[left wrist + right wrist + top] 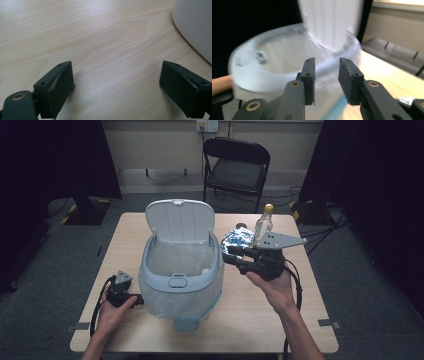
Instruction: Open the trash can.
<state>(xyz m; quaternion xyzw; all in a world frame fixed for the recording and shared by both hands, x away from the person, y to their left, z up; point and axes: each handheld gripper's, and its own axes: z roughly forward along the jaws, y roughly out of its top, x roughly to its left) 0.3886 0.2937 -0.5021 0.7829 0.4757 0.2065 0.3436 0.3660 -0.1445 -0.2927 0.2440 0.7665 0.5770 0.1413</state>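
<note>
Both grippers empty beside the open waste bin.

From the high view, the bin [181, 270] stands with its lid up between the two tools; the left gripper [121, 292] rests low at its left, and the right gripper [231, 255] points its tips at the bin's rim, with a bottle [263, 224] and a crumpled wrapper [239, 239] just behind it. In the left gripper view, the jaws are wide apart over bare table [105, 45], the bin's wall [195, 25] at the right. In the right gripper view, the jaws stand partly apart with nothing between them, facing the blurred bin [287, 60].
</note>
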